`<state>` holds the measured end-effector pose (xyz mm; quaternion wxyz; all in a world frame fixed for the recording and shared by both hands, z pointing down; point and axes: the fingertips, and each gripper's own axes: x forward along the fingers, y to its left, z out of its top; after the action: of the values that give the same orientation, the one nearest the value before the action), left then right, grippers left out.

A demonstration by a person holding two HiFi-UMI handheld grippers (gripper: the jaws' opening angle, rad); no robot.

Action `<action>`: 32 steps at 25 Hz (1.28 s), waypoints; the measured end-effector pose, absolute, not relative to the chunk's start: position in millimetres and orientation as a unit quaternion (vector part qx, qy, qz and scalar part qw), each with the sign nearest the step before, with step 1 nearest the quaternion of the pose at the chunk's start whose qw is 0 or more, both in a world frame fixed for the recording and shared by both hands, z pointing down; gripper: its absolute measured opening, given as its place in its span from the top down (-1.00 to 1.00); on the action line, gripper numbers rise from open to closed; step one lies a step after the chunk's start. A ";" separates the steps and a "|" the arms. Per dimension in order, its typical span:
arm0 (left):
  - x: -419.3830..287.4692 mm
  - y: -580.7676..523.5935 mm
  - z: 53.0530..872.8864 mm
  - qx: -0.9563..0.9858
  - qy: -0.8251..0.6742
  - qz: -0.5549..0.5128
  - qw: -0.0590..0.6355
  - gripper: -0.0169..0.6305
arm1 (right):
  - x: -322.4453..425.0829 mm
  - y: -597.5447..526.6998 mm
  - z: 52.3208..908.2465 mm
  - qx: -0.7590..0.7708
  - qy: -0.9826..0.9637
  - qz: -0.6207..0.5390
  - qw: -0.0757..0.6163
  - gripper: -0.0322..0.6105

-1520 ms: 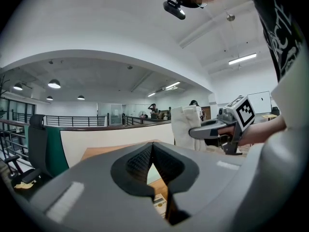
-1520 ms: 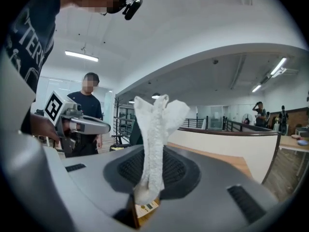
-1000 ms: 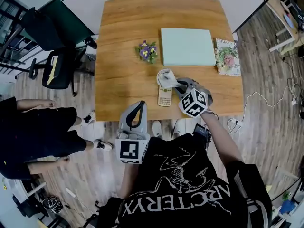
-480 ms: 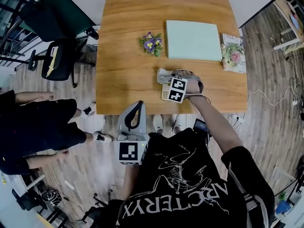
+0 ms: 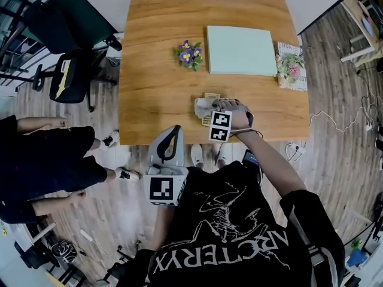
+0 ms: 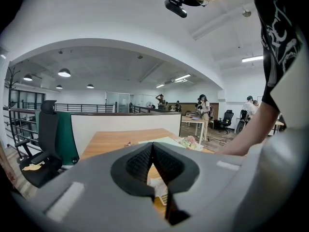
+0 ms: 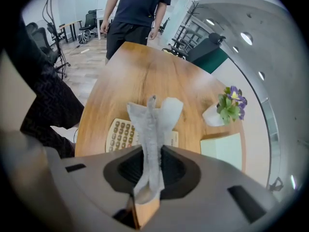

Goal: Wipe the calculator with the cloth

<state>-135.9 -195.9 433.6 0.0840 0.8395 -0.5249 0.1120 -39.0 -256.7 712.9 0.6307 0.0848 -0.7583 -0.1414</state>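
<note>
A beige calculator lies near the wooden table's front edge, its key rows showing in the right gripper view. My right gripper is shut on a grey cloth, which drapes forward over the calculator's middle. In the head view the cloth covers most of the calculator, and the right gripper lies over it, pointing left. My left gripper hangs off the table below the front edge. Its jaws are shut with nothing between them.
A pale green pad, a small pot of purple flowers and a flowered book sit at the table's far half. A person stands on the floor at the left, near a black office chair.
The right gripper has dragged the cloth along the calculator toward the table's front edge, so the calculator's far end now peeks out. The left gripper has stayed put.
</note>
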 end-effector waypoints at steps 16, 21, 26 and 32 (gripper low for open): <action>-128.0 -188.4 433.2 0.851 -0.508 0.105 0.081 0.91 | -48.9 -182.8 712.1 0.054 -0.770 -0.121 0.624 0.64; -128.6 -185.7 433.3 0.852 -0.508 0.103 0.081 0.91 | -49.1 -168.1 711.0 0.051 -0.777 -0.106 0.619 0.64; -127.8 -185.0 431.5 0.855 -0.503 0.098 0.079 0.91 | -46.5 -156.0 708.9 0.053 -0.781 -0.090 0.616 0.64; -124.0 -183.8 430.3 0.859 -0.496 0.096 0.078 0.91 | -43.2 -144.1 703.9 0.064 -0.792 -0.065 0.603 0.64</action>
<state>-124.0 -183.8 430.3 0.0778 0.8593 -0.4962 0.0963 -43.2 -144.1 703.9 0.6031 0.0638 -0.7924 -0.0648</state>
